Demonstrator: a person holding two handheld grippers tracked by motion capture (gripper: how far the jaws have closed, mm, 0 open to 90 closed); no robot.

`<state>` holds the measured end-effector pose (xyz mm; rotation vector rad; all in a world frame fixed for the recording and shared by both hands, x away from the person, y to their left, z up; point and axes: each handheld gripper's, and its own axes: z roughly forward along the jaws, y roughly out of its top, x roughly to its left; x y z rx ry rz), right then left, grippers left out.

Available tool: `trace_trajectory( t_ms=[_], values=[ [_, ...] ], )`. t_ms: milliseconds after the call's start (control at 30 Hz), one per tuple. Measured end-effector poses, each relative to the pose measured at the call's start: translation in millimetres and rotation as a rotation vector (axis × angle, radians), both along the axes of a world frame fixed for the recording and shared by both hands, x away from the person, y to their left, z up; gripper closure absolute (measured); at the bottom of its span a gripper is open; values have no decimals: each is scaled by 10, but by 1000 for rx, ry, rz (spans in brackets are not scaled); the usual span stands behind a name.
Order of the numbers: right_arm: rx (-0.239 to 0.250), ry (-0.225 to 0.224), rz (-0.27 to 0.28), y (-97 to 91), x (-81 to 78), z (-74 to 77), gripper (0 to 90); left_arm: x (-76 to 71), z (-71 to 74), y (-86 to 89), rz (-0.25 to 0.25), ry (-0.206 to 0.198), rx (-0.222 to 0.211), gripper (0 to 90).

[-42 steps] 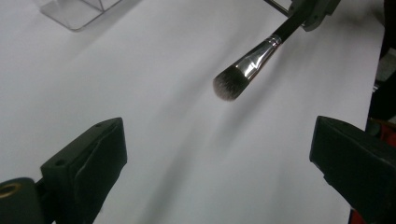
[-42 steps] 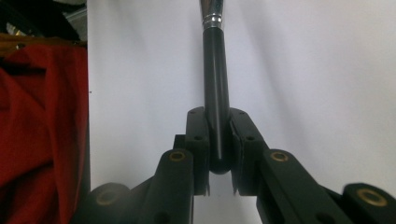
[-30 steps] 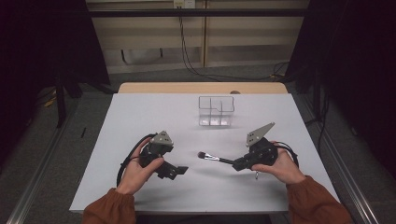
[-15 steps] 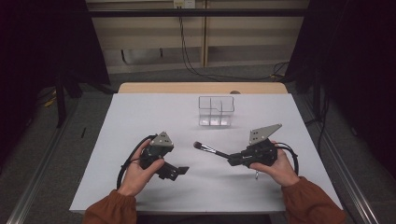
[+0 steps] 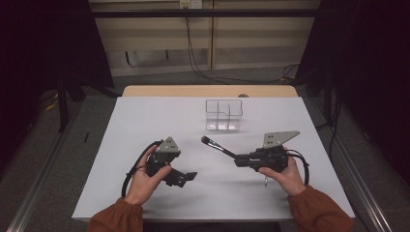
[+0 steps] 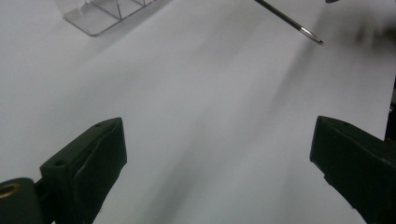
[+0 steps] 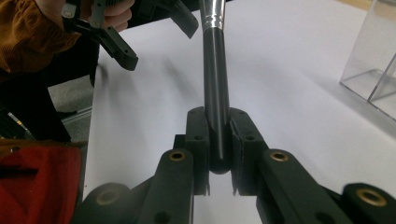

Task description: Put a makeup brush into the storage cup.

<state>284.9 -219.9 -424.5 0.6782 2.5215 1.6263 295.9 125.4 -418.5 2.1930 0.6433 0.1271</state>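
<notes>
My right gripper is shut on the black handle of a makeup brush. The brush has a silver ferrule, and its dark head points left toward the table's middle. It is held off the white table. My left gripper rests low at the front left, jaws open with nothing between them. A clear plastic organiser with several compartments stands behind the brush, apart from both grippers.
Black cables loop from each gripper over the table. The person's orange sleeves come in at the front edge. A thin dark stick with a shiny end crosses the top right of the left gripper view. Dark floor and rails flank the table.
The brush's head has swung from low near the table toward the organiser, and the right gripper has tilted with it. The left gripper has stayed put.
</notes>
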Motion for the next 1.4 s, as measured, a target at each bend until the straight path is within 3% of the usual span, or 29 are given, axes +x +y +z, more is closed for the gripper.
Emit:
trace_trajectory(
  t_ms=[133, 267, 433, 633, 800, 933, 1133, 1200, 1400],
  values=[
    [30, -41, -29, 24, -36, 41, 796, -21, -4, -3, 20, -15, -35, 39],
    [55, -38, -35, 26, -26, 41, 796, -49, 3, -18, 42, -59, -37, 37],
    [54, -32, -25, 30, -26, 23, 796, -65, 23, -43, 28, -90, -85, 34],
    [60, -38, -35, 16, -26, 33, 795, -89, 20, -124, 19, -76, -121, 35],
    [57, -47, -41, 20, -31, 38, 795, -105, 50, -194, 40, -152, -191, 38],
    [55, -55, -43, 23, -36, 46, 796, -96, 68, -250, 45, -138, -240, 38],
    [57, -62, -52, 20, -36, 54, 795, -83, 67, -370, 5, -148, -235, 43],
    [56, -65, -52, 23, -38, 58, 795, -69, 59, -391, -26, -135, -273, 45],
    [49, -69, -48, 41, -51, 58, 795, -49, 41, -515, -14, -155, -276, 48]
  ],
)
